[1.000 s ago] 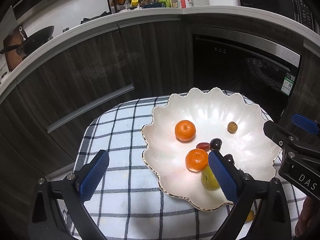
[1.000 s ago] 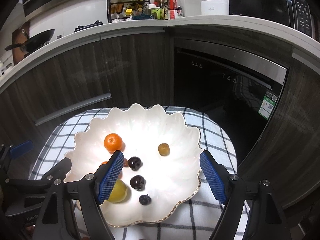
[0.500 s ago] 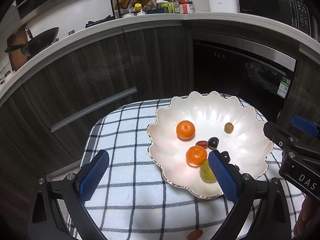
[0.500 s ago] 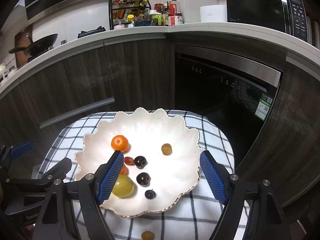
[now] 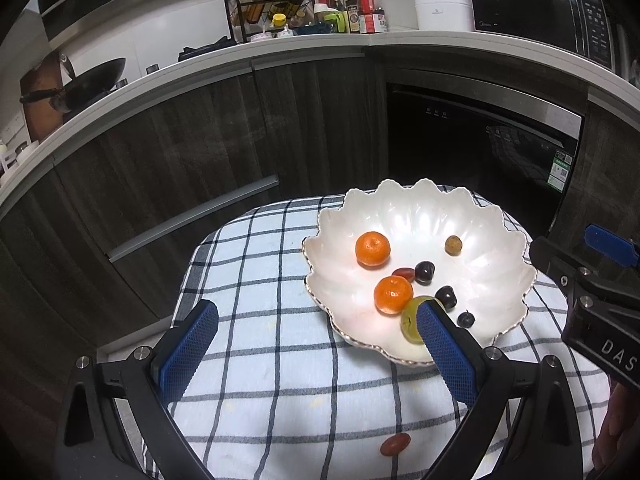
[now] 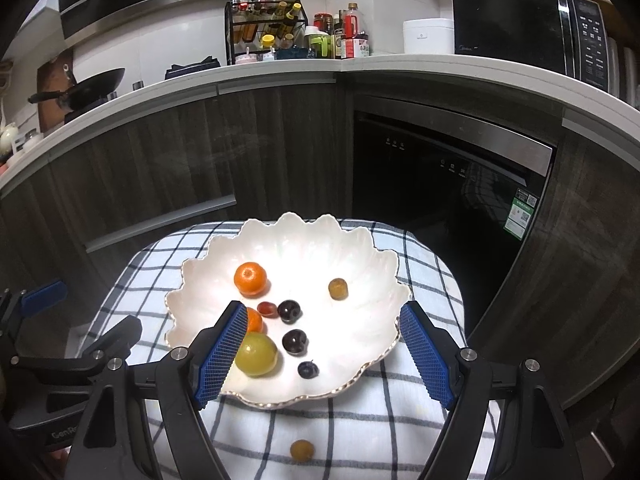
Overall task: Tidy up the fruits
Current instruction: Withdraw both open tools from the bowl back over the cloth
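hovering over a checked cloth [image 5: 280, 360] — both grippers wide and empty
scalloped white bowl [image 6: 352, 256] near the cloth's far edge holds the fruit; left gripper [image 5: 316, 344] and right gripper [image 6: 322, 350] gape above its near rim — a small red fruit [image 5: 395, 444] lies near the cloth's near edge.

Home kitchen: curved white worktop [image 6: 280, 68] over dark wood cabinets [image 6: 160, 168], built-in dishwasher [image 6: 440, 184], microwave [image 6: 528, 28], wok [image 6: 88, 88], condiment rack [image 6: 266, 28], rice cooker [image 6: 428, 36].
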Demonstrator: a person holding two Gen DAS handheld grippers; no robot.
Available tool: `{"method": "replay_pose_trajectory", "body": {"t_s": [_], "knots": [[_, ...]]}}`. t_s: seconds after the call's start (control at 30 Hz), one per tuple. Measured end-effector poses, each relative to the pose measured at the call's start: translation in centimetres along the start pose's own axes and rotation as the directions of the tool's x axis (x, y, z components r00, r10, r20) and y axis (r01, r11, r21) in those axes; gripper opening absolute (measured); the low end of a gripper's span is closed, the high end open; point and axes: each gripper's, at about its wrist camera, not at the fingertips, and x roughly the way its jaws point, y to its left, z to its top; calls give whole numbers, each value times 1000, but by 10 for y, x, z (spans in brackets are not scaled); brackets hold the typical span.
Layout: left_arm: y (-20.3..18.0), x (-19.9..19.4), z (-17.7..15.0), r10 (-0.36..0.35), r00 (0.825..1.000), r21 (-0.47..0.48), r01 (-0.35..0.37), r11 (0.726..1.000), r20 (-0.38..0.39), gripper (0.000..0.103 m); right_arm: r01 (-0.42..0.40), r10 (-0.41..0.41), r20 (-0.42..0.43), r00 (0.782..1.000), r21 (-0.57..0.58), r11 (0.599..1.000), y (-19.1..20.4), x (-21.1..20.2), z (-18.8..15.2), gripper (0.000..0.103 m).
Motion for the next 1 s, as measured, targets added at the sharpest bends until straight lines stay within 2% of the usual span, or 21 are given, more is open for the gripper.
{"method": "replay_pose_trajectory", "body": {"t_s": [1.0], "knots": [[-6,-22,-46,0,1000,-5,0,1000,14,101,1,-2,-26,1000,-35,999,-1,-18,-41,79]]}}
